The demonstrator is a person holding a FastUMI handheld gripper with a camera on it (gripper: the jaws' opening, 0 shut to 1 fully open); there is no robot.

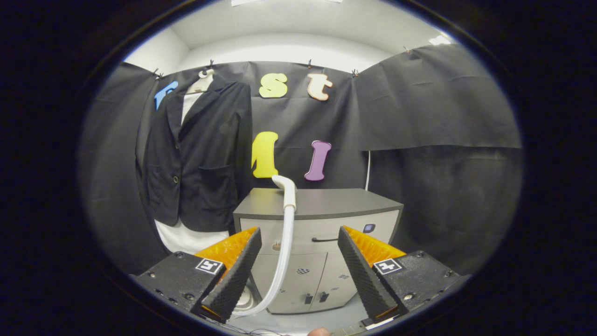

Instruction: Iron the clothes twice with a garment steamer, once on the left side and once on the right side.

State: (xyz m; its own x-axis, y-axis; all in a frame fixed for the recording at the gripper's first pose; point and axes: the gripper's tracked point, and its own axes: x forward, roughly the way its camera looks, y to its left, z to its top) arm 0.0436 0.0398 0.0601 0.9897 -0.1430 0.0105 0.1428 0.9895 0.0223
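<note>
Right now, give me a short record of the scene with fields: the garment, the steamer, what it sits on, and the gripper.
garment: dark suit jacket over a white shirt, hanging on the booth wall, beyond the fingers
steamer: white steamer head on a pale hose, resting on the cabinet top
support: grey cabinet with drawer and doors
gripper: gripper open, holding nothing, hose between fingers
</note>
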